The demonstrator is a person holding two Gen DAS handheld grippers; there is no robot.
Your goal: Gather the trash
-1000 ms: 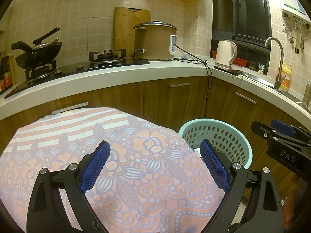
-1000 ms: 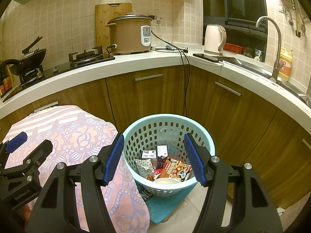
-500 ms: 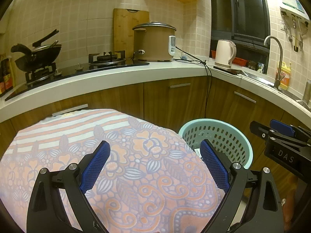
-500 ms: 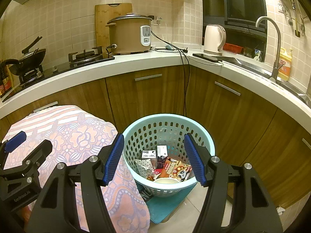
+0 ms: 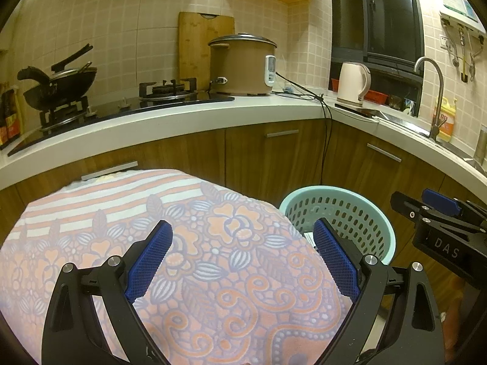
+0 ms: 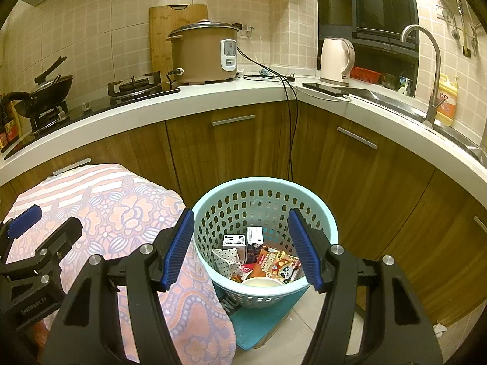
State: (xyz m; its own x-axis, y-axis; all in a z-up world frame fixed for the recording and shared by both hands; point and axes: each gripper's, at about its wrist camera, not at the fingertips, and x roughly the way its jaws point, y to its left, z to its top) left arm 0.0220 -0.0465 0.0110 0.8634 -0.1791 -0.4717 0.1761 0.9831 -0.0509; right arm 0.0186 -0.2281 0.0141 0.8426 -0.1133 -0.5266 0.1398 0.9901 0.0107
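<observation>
Two grippers, fingers apart, empty: left over cloth; right over basket holding cartons, wrappers; basket at cloth's 3 o'clock.

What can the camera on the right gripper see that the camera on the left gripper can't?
Only the right wrist view looks down into the basket and shows the trash: small boxes, a snack wrapper and a paper cup, plus the teal mat underneath. Only the left wrist view shows nearly all of the flowery cloth; the trash is hidden there. Both show the basket, the rice cooker, the kettle, and both open hand-held grippers, left hand-held gripper and right hand-held gripper.
</observation>
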